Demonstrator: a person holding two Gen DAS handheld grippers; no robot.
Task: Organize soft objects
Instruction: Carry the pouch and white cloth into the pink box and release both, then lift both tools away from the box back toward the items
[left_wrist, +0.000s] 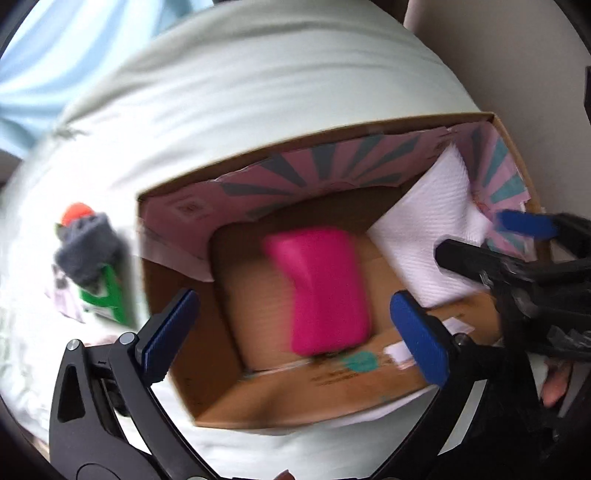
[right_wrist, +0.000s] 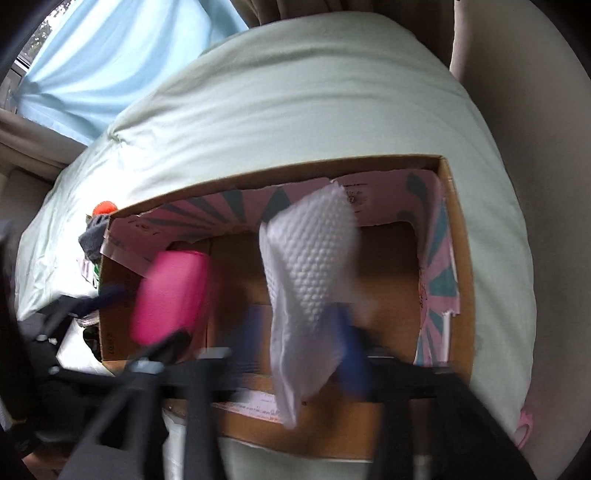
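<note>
An open cardboard box (left_wrist: 221, 402) with pink patterned flaps sits on a pale green duvet. A pink sponge (left_wrist: 321, 291) is in the box, blurred, between and beyond the fingers of my open left gripper (left_wrist: 295, 332); it also shows in the right wrist view (right_wrist: 170, 295). My right gripper (left_wrist: 491, 236) hangs over the box's right side; in its own view (right_wrist: 299, 332) the white paper towel (right_wrist: 310, 280) hangs by its blue finger (right_wrist: 351, 354), and motion blur hides whether the jaws still pinch it. The towel drapes into the box (left_wrist: 428, 236).
A grey sock (left_wrist: 86, 251), an orange ball (left_wrist: 75, 212) and a green packet (left_wrist: 110, 299) lie on the duvet (left_wrist: 258, 92) left of the box. A light blue curtain (right_wrist: 110, 55) hangs behind. A beige wall (right_wrist: 535, 110) is at the right.
</note>
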